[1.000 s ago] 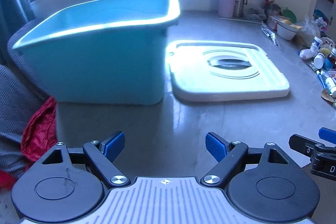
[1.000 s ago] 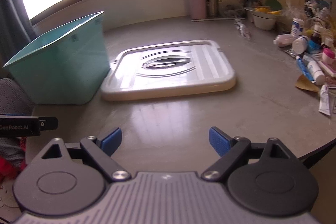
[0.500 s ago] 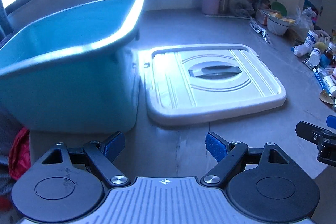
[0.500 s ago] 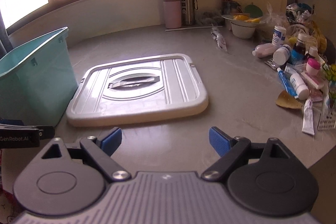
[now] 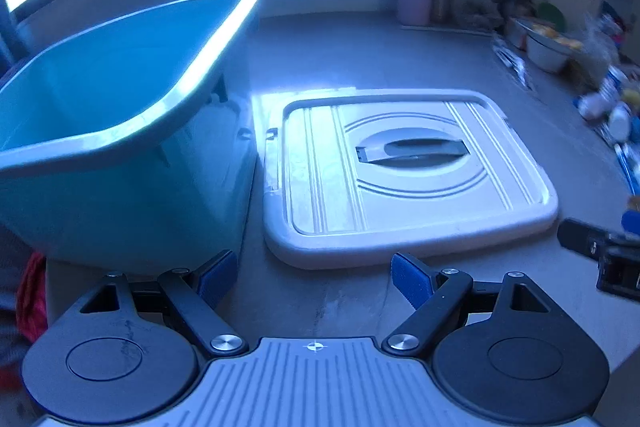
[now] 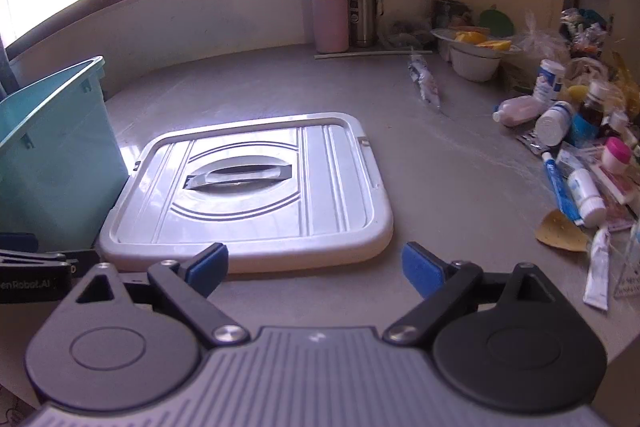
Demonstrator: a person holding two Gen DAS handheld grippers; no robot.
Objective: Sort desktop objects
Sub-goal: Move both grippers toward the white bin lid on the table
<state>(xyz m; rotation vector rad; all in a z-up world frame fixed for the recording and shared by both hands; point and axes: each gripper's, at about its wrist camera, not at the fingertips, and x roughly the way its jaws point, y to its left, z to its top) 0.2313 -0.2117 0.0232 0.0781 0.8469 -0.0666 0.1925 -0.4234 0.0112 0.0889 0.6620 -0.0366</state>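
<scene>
A teal plastic bin [image 5: 112, 131] stands open at the left of the grey counter; it also shows in the right wrist view [image 6: 52, 155]. Its white lid [image 5: 404, 171] lies flat beside it, handle up, also in the right wrist view [image 6: 256, 187]. A heap of small items lies at the right: bottles [image 6: 556, 123], a blue toothpaste tube [image 6: 560, 187], a white tube [image 6: 596, 275]. My left gripper [image 5: 316, 277] is open and empty, near the lid's front edge. My right gripper [image 6: 316, 267] is open and empty, just before the lid.
A pink flask [image 6: 330, 15] and a steel flask [image 6: 362, 3] stand at the back wall. A white bowl with fruit [image 6: 476, 55] sits at the back right. A red cloth [image 5: 30, 303] hangs left of the bin. The counter edge curves at the right.
Both grippers have swung to the right: the bin slid left in both views, and the lid and the heap of small items came closer. Both stayed open.
</scene>
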